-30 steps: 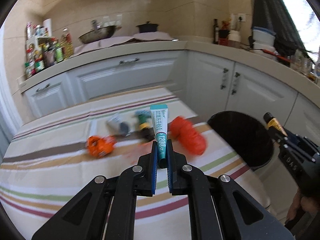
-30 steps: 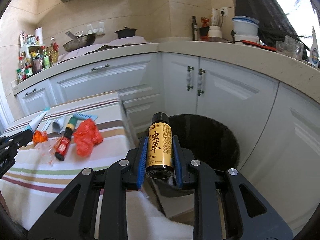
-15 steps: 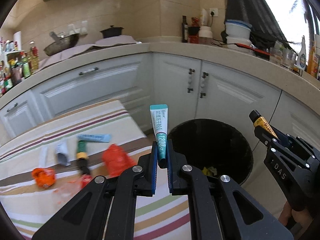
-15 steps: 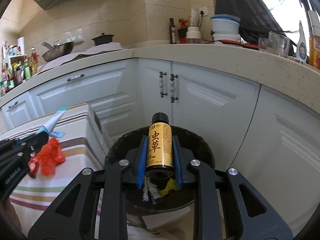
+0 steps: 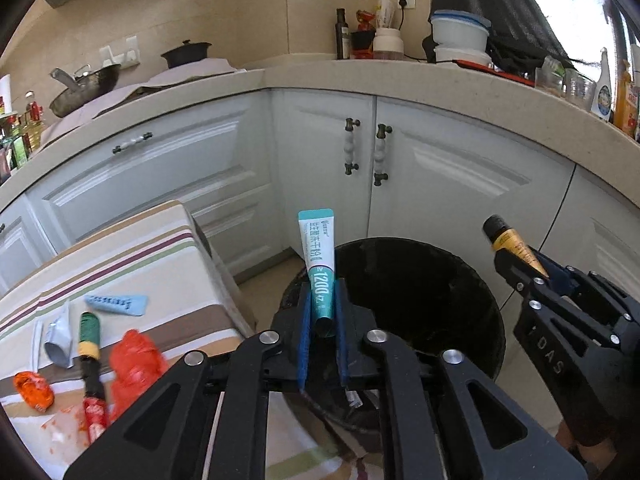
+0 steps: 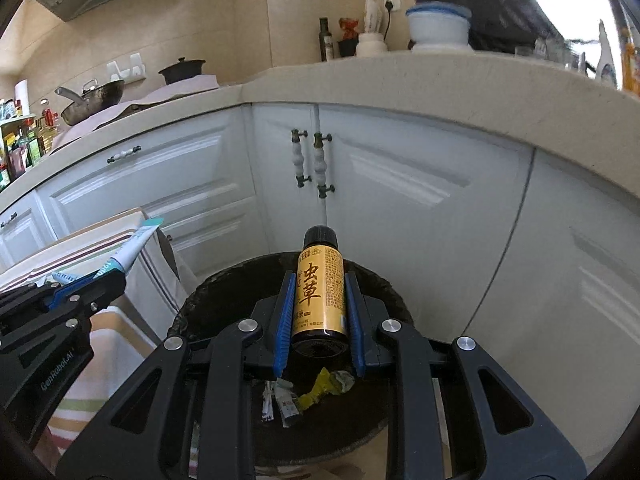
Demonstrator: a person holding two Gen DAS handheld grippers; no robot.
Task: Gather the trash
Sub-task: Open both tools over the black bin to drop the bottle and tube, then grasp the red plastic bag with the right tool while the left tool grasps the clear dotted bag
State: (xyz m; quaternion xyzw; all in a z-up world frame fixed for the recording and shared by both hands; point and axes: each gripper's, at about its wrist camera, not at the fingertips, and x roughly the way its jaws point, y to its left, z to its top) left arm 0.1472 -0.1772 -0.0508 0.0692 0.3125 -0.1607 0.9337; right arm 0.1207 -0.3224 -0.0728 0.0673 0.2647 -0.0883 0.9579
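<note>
My left gripper [image 5: 322, 300] is shut on a teal and white toothpaste tube [image 5: 319, 256], held upright over the near rim of the round black trash bin [image 5: 472, 280]. My right gripper [image 6: 319, 292] is shut on a small gold-labelled bottle with a black cap [image 6: 320, 284], held above the same bin [image 6: 384, 284], which has paper scraps and a yellow wrapper inside. The right gripper also shows at the right of the left wrist view [image 5: 516, 256]. The left gripper shows at the left of the right wrist view [image 6: 116, 270].
A striped-cloth table [image 5: 132, 248] at the left carries a red crumpled bag [image 5: 134, 364], a green-capped tube [image 5: 91, 356], a blue wrapper [image 5: 116, 303], a grey sachet [image 5: 58, 340] and an orange scrap [image 5: 34, 389]. White corner cabinets [image 5: 400, 160] stand behind the bin.
Both grippers have swung right, away from the table, and now hang over the bin. Each keeps its hold on its item.
</note>
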